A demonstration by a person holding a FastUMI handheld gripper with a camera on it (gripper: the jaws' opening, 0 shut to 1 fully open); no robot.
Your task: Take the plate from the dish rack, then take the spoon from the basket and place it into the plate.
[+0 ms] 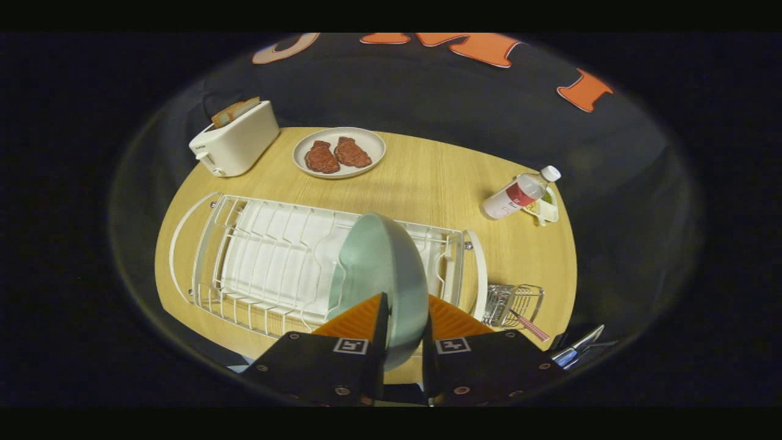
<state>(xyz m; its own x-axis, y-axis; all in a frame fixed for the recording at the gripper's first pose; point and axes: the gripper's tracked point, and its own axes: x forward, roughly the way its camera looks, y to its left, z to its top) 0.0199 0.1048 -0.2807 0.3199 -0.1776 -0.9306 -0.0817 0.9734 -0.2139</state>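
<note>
Gripper (403,324) clamps the plate (382,269) on edge above the dish rack (269,263); it should lift straight (tines near), then set down flat.

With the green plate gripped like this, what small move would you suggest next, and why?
Probably carry the green plate clear of the dish rack and set it flat on bare table. The gripper is shut on its rim, the plate stands on edge above the rack, and the spoon waits in the wire basket beside it.
</note>
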